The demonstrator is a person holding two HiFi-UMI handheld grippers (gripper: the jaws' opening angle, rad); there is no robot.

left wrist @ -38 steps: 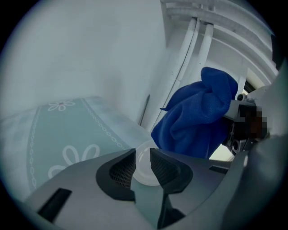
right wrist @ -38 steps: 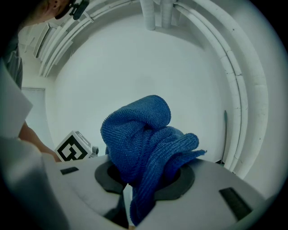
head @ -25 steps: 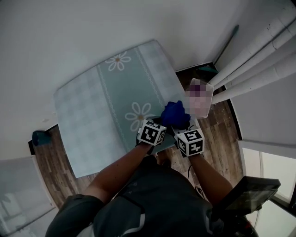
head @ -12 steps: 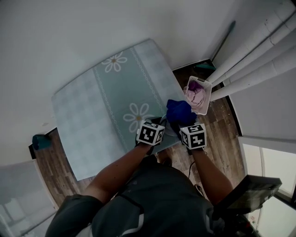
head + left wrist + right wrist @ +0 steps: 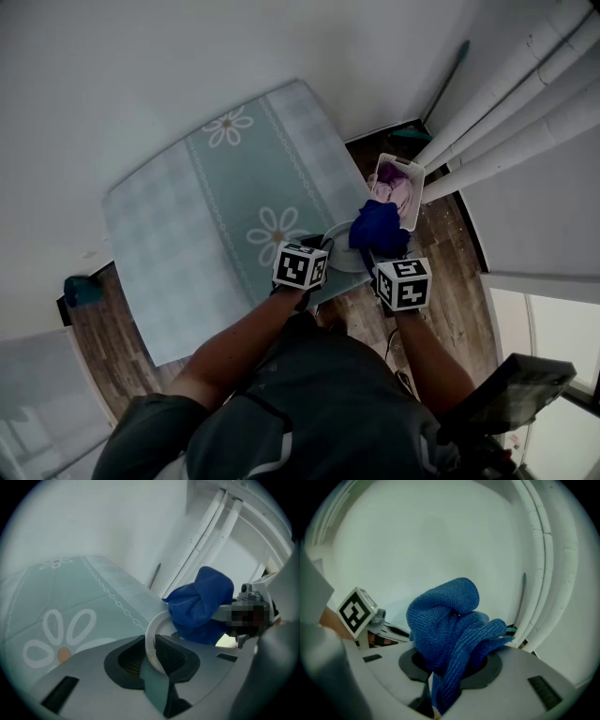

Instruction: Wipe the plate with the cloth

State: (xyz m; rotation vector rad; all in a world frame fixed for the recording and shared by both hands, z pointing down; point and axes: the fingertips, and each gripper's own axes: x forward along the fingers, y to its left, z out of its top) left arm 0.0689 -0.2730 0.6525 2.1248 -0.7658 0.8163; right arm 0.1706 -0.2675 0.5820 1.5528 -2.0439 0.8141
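— What does the left gripper (image 5: pixel 151 654) have?
— Its jaws pinch the rim of the white plate (image 5: pixel 152 632), held on edge at the table's (image 5: pixel 187 216) near edge.
— And the right gripper (image 5: pixel 382 253)?
— It clamps the bunched blue cloth (image 5: pixel 445 620) against the plate, with a white basket (image 5: pixel 413 178) just beyond.
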